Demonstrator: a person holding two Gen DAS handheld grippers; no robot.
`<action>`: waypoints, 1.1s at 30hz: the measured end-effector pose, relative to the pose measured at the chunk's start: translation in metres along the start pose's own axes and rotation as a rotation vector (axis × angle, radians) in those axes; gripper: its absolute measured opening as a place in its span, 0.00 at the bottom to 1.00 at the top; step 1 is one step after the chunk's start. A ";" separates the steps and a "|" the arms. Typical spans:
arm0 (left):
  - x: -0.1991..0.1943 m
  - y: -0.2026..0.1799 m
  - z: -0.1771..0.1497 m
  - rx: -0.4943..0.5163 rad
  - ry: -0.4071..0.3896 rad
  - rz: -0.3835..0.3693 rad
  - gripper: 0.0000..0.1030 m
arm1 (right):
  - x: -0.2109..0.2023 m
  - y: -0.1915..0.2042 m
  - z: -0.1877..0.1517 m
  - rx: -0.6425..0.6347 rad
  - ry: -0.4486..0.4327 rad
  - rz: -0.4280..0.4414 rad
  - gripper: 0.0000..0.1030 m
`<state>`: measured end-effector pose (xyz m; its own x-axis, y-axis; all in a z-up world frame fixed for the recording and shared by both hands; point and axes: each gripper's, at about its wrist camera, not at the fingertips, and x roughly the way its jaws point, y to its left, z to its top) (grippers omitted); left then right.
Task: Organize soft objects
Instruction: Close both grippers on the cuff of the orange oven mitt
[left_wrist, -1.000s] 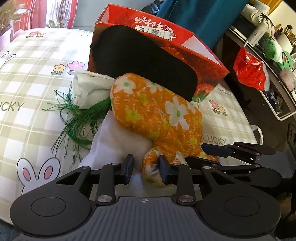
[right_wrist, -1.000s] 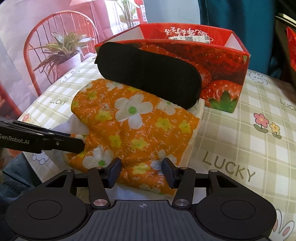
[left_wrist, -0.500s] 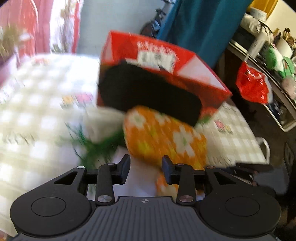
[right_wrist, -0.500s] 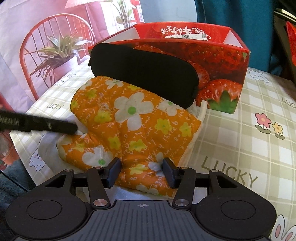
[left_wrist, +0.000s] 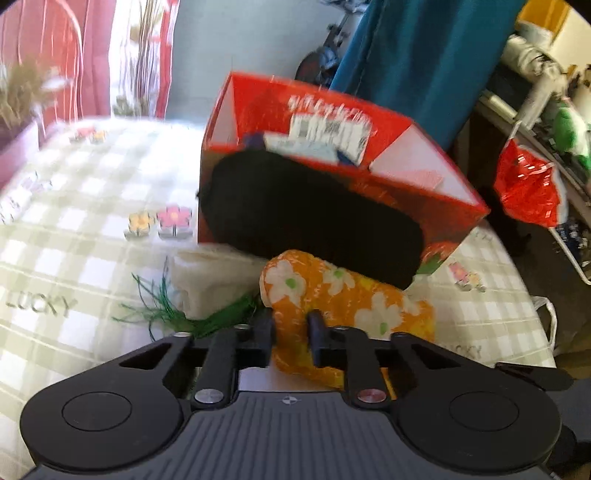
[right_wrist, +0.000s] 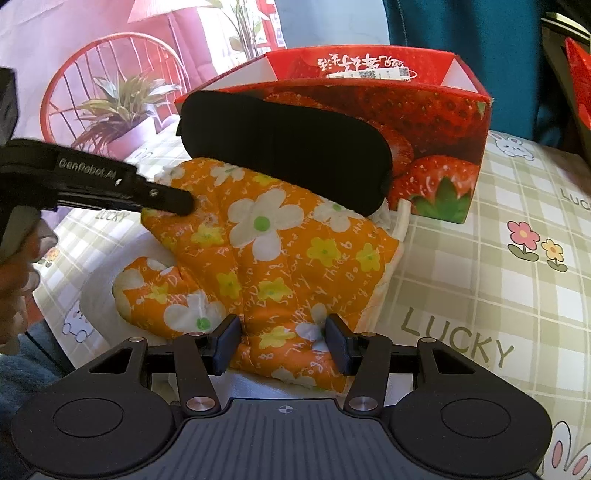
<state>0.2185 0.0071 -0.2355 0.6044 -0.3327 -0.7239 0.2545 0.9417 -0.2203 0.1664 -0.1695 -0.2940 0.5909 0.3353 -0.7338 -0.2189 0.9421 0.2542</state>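
Though well short of finished, looked to be at the first pick of the sorting. Found the left tool closing on a fold at the fingertip end of the orange floral oven mitt, with fabric pinched between narrow jaws, just in front of the red strawberry box. Found the right tool standing apart, jaws astride the mitt's cuff on the side farthest from the box, with no squeeze on the fabric evident. Noted the mitt lying flat in front of the box, on top of a white cloth close against the box's front wall, with a green tassel trailing away from the box. Noted a black eye mask leaning on the box's front wall, lower edge resting on the mitt. Glimpsed something pale with blue edges inside the box, too blurred to name. Judged nothing of the front pile put away: mitt, mask, cloth and tassel all lay outside the box on the checked worktop. Judged the remainder as drawing the mitt clear from under the mask, setting it in the box, then doing likewise with the rest.
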 end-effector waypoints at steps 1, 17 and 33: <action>-0.008 -0.003 -0.001 0.010 -0.021 0.005 0.16 | -0.002 0.000 0.000 0.004 -0.004 0.003 0.47; -0.016 0.015 -0.035 -0.118 0.019 0.053 0.16 | -0.016 -0.018 0.001 0.136 -0.048 0.009 0.60; -0.010 0.019 -0.048 -0.121 0.046 0.078 0.17 | -0.029 -0.012 0.007 0.085 -0.094 0.019 0.15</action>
<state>0.1811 0.0309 -0.2644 0.5830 -0.2583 -0.7703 0.1138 0.9647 -0.2374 0.1573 -0.1901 -0.2706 0.6583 0.3486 -0.6672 -0.1667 0.9318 0.3224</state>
